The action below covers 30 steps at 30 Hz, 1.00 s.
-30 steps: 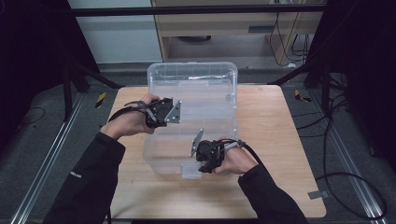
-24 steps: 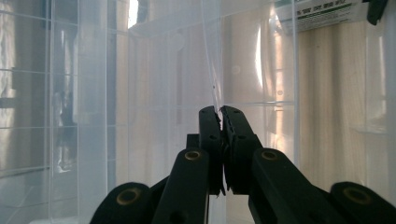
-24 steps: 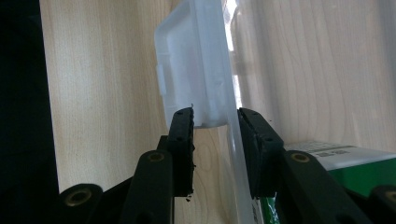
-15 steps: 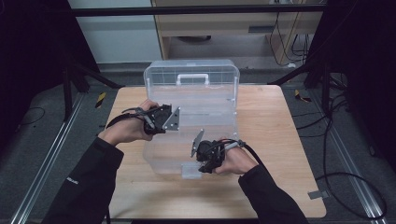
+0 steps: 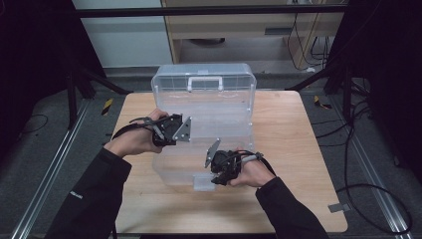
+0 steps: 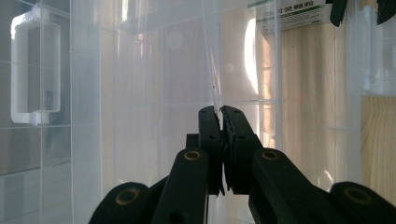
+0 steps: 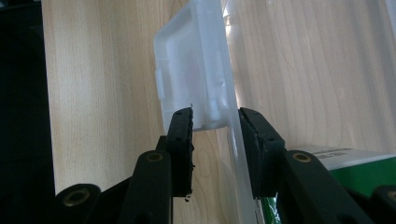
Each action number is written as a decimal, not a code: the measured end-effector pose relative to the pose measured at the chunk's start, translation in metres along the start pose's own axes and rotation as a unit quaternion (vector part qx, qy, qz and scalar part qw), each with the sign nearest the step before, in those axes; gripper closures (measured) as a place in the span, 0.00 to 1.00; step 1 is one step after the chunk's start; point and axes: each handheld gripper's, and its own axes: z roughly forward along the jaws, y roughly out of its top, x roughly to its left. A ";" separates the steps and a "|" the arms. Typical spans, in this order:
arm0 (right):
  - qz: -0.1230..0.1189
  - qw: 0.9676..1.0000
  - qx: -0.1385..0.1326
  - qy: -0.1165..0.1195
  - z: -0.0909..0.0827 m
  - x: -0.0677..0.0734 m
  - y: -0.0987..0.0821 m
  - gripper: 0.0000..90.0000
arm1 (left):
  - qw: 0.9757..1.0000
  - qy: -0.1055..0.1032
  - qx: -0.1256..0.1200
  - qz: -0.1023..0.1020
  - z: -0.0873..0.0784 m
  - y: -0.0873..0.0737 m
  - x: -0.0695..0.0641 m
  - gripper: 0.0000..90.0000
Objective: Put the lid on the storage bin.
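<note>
A clear plastic storage box (image 5: pixel 171 169) stands in the middle of the wooden table (image 5: pixel 293 149). Its clear lid (image 5: pixel 229 82), with a white handle (image 5: pixel 204 79), is tilted up at the back. My left gripper (image 5: pixel 193 130) is at the box's left side, shut on a thin clear edge of the lid (image 6: pixel 212 70). The handle (image 6: pixel 28 70) shows far left in the left gripper view. My right gripper (image 5: pixel 211 175) is at the box's front wall. Its jaws close on the white latch (image 7: pixel 191 79) and the clear wall (image 7: pixel 233 130) beside it.
A green and white label (image 7: pixel 355 168) lies inside the box. Black frame posts (image 5: pixel 343 74) stand at the table's far corners, and cables (image 5: pixel 378 199) lie on the floor to the right. A wooden cabinet (image 5: pixel 239 30) is behind the table.
The lid has tilted up further at the back, so its white handle now shows. My left gripper shifted slightly with it. The right gripper has not moved.
</note>
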 end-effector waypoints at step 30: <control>0.123 0.955 -0.255 -0.085 -0.084 -0.005 -0.064 0.99 | 1.000 -0.023 -0.012 -0.010 0.001 -0.001 -0.010 0.95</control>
